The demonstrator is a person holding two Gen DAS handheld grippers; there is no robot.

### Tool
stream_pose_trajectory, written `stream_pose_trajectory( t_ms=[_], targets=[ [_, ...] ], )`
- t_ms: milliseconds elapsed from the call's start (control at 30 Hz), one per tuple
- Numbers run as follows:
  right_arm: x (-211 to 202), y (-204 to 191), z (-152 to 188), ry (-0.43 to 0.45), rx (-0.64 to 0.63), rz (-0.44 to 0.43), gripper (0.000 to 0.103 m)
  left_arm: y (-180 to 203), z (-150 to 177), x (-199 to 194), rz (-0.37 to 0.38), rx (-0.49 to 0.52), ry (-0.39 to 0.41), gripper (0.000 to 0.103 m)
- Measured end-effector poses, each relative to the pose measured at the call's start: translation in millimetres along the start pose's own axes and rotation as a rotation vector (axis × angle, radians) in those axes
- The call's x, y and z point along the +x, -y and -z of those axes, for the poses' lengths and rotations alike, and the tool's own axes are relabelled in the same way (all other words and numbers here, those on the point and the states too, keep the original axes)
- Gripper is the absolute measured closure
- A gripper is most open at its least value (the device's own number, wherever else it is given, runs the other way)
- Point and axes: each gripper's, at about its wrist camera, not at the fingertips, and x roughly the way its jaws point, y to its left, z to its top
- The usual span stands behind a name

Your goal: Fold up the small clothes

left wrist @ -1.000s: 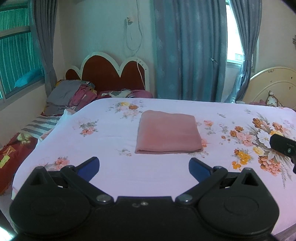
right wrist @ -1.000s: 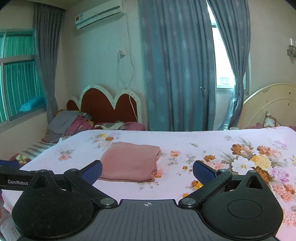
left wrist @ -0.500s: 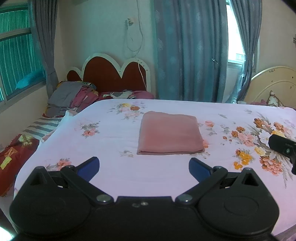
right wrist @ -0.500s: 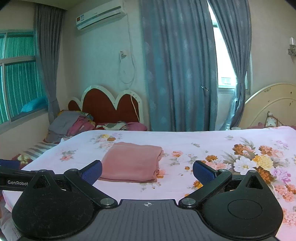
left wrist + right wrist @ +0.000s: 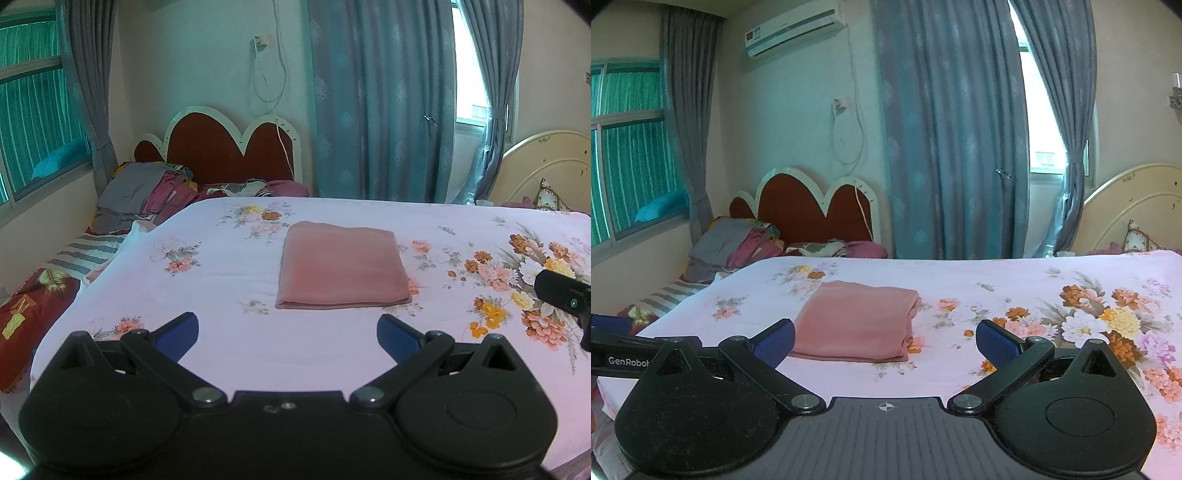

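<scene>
Bedroom, daylight through blue curtains [image 5: 380, 99]; bed [image 5: 229, 280] under a pale floral sheet serves as the work surface.

Item 1: pink cloth [image 5: 341, 269], lying flat near the middle of the bed as a neat rectangle, layered edges showing along its right side in the right wrist view. It appears already folded; nothing touches it.

Item 2: left gripper [image 5: 287, 328], held above the near edge of the bed, jaws wide apart and empty, the cloth ahead between the 2 blue pads.

Item 3: right gripper [image 5: 885, 339], likewise above the near edge, jaws apart and empty, the cloth ahead and to its left. Its black body shows at the right margin of the left wrist view.

Item 4: pile of clothes [image 5: 147, 192], on a second bed by the red headboard [image 5: 221, 147], well apart from the cloth; probably the unfolded stock.

Step in hand, as judged: the fold on this piece looks complete, with both tools clear of it. To finish well, leave the rectangle undisturbed; if it must be moved, pinch both near corners through all layers and lift evenly so the stack does not slide open. Otherwise fetch the next garment from the pile.
</scene>
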Motion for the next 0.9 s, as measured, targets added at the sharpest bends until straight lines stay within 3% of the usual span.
stream_pose_trajectory(
  t_ms=[900],
  targets=[
    [10, 6, 4, -0.024, 0.006, -0.010, 0.000, -3, 0, 11, 0.007, 0.008, -0.016, 0.000]
  ],
)
